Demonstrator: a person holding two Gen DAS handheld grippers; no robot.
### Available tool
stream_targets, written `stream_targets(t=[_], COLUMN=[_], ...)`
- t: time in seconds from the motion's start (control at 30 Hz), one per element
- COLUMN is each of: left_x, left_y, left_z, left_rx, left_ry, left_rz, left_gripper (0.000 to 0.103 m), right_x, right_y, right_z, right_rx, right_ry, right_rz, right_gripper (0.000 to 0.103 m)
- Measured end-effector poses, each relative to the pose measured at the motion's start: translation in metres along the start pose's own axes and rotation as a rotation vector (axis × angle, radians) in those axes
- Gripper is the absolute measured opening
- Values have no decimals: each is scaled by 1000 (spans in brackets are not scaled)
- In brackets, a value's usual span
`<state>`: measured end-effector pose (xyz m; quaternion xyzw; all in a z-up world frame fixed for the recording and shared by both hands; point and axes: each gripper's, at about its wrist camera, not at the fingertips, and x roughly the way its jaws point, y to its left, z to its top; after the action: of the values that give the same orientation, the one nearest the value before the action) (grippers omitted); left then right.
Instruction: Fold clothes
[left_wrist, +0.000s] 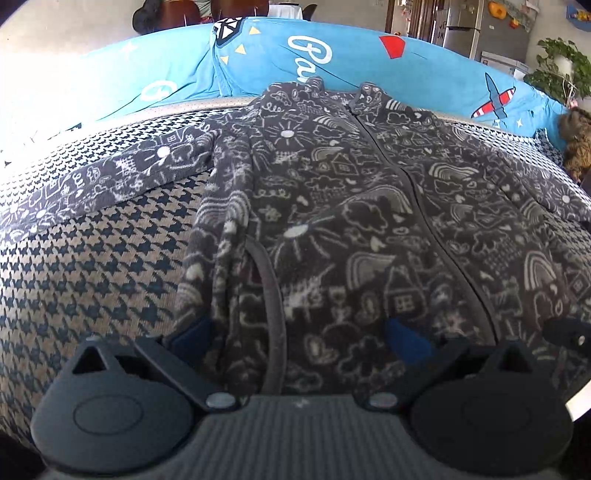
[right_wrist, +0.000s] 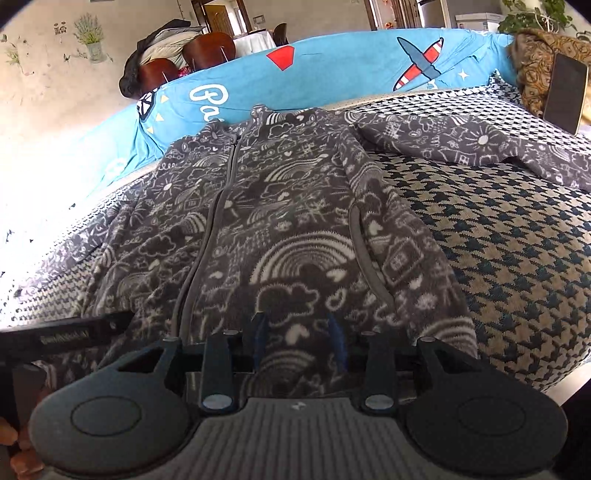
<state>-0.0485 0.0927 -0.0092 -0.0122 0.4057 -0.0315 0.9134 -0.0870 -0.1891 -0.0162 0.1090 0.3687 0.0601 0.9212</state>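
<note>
Prob. a home: bed w/ blue sheet (left_wrist: 166, 70), fridge (left_wrist: 491, 33), houseplant (left_wrist: 561, 66).

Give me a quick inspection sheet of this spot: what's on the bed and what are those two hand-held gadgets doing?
Surface: houndstooth cover, with a blue printed sheet along its far edge.
Job's things: grey doodle-print fleece jacket lying flat, front up, zip closed, both sleeves spread out sideways; not yet folded.
Clutter: a phone propped at the bed's far right corner against a brown patterned fabric.
Grippers: left hand-held gripper wide open over the jacket's hem; right hand-held gripper narrowly open over the hem, nothing visibly pinched.
Cables: nothing seen.
Surroundings: wooden chairs, a fridge, a leafy plant, wall stickers.
</note>
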Motion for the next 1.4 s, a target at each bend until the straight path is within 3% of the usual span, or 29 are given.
stream_targets(t=[0.13, 0.3, 0.47, 0.7, 0.97, 1.17, 1.4], left_x=[-5, -11, -4, -3, -4, -1, 8], left_y=[1, -5, -8, -18, -26, -23, -17], left_z=[6, 23, 38, 60, 97, 108, 105], left_rx=[-25, -45, -92, -34, 45, 59, 11], left_ry=[2, -10, 20, -9, -52, -79, -53], left_rz=[-24, -57, -107, -127, -160, -160, -181], left_gripper=[103, 103, 103, 103, 103, 103, 103], right_x=[-8, -17, -16, -18, -17, -8, 14], right_y=[-13, -49, -89, -148, -220, -268, -279], right_z=[15, 41, 60, 94, 131, 133, 136], right_rx=[25, 118, 258, 394, 503, 618, 594], right_ry=[-43, -121, -131, -166, -223, -204, -138], right_rz=[4, -80, -136, -241, -450, -538, -538], right_gripper=[36, 37, 37, 38, 44, 44, 43])
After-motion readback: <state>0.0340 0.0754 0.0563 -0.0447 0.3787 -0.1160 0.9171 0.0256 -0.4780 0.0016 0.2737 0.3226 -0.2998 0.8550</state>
